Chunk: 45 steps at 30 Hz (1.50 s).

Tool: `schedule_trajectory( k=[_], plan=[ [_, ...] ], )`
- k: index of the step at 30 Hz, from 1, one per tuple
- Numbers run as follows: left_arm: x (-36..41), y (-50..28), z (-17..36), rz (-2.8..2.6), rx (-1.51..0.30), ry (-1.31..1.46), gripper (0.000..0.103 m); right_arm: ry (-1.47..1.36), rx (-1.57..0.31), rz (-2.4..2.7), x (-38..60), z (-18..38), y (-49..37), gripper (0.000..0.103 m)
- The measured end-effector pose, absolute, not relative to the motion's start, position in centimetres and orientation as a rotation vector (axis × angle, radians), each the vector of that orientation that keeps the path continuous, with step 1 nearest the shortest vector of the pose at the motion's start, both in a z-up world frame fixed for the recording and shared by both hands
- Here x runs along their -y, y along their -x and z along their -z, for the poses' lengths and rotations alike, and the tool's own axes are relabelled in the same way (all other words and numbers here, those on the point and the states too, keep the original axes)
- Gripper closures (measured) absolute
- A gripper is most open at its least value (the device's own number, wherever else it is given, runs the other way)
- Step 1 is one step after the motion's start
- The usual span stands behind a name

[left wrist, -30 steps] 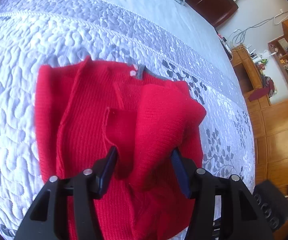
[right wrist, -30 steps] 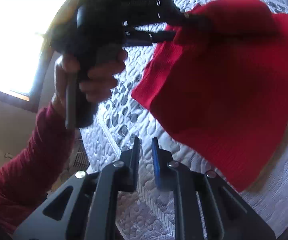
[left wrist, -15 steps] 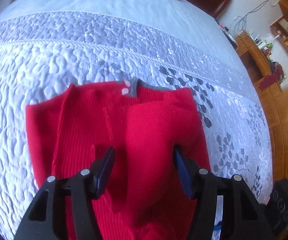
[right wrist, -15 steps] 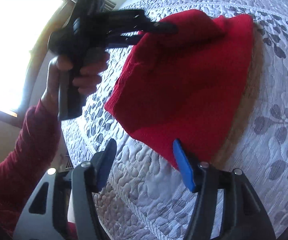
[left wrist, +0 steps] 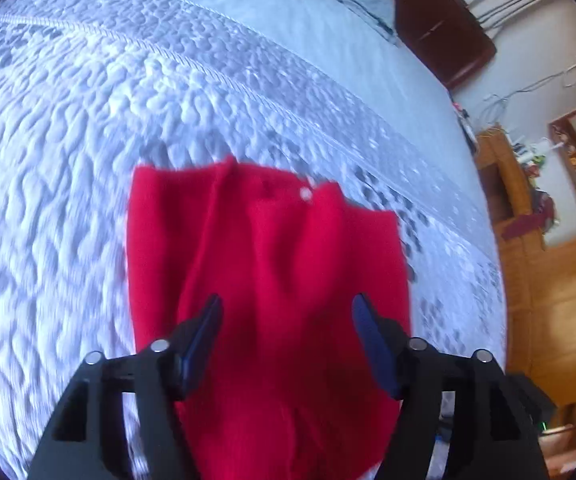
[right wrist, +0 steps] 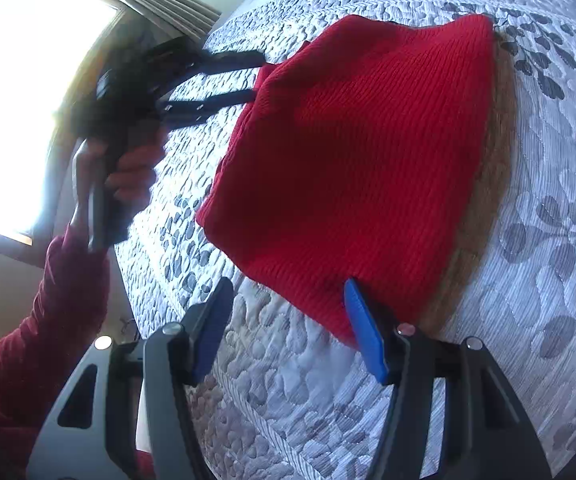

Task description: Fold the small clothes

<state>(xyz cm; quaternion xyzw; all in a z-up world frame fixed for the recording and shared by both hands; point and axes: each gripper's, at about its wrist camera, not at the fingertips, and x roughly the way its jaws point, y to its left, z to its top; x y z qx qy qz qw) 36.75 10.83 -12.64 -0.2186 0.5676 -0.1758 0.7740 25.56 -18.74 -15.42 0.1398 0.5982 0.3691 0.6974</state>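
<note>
Red sweater (left wrist: 264, 280) now flat on the quilted bedspread (left wrist: 88, 128), folded flap no longer draped up over the left claw (left wrist: 286, 312) as half a second ago. Left claw wide open, holding nothing, hovering above the near edge. Right claw (right wrist: 288, 300) also spread wide and empty, one blue fingertip (right wrist: 354, 294) just beside the sweater's near hem. Fold apparently released; next likely a further fold or smoothing.
</note>
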Motion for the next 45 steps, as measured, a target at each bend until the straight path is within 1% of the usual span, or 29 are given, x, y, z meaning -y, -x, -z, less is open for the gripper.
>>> schedule_trajectory(
  k=[3,7,9,14,19,23,26,27,28,29,30,31,33,35,37,42,45],
  plan=[
    [-10.3,-33.2,12.7,0.443,-1.284,0.485,0.033,-0.307,-1.329,-0.806,19.2,15.1,-25.4,0.044],
    [-9.1,-30.4,14.9,0.496,-1.381,0.529,0.032,-0.34,-1.323,-0.784,20.2,14.4,-25.3,0.043],
    [-8.2,-29.7,15.7,0.496,-1.413,0.5,0.032,-0.34,-1.317,-0.774,20.4,14.0,-24.9,0.042],
    [-6.9,-29.1,16.1,0.51,-1.421,0.486,0.033,-0.327,-1.305,-0.75,21.7,13.3,-23.9,0.041],
    [-5.5,-29.3,16.0,0.533,-1.43,0.476,0.036,-0.377,-1.289,-0.721,23.7,13.2,-23.3,0.039],
    [-4.5,-29.7,16.8,0.525,-1.467,0.419,0.034,-0.401,-1.283,-0.712,24.9,13.4,-23.0,0.039],
    [-5.0,-29.9,17.5,0.527,-1.471,0.456,0.033,-0.399,-1.279,-0.718,24.9,13.2,-23.0,0.039],
    [-5.2,-29.9,17.5,0.531,-1.469,0.475,0.034,-0.399,-1.278,-0.722,24.9,13.2,-22.9,0.039],
    [-5.3,-29.9,17.6,0.527,-1.468,0.485,0.04,-0.399,-1.278,-0.723,25.1,13.2,-22.8,0.039],
    [-5.2,-29.9,17.7,0.512,-1.468,0.475,0.048,-0.401,-1.28,-0.718,25.2,13.3,-22.9,0.039],
    [-5.3,-29.9,17.7,0.498,-1.469,0.447,0.071,-0.405,-1.281,-0.714,25.1,13.4,-23.0,0.039],
    [-5.6,-29.9,17.9,0.492,-1.472,0.455,0.086,-0.413,-1.282,-0.708,25.1,13.6,-23.1,0.039],
    [-6.8,-30.0,18.5,0.506,-1.486,0.561,0.091,-0.43,-1.284,-0.697,25.4,13.7,-23.2,0.039],
    [-8.1,-30.0,19.0,0.516,-1.484,0.67,0.093,-0.434,-1.29,-0.673,25.8,13.9,-23.3,0.039],
    [-9.1,-29.9,18.5,0.532,-1.449,0.715,0.094,-0.436,-1.296,-0.653,26.0,14.2,-23.4,0.038],
    [-10.7,-29.4,14.1,0.573,-1.315,0.698,0.095,-0.464,-1.316,-0.628,26.5,15.1,-23.6,0.038],
    [-13.2,-29.3,11.8,0.569,-1.25,0.676,0.096,-0.478,-1.32,-0.638,26.3,15.3,-23.7,0.038]
  ],
)
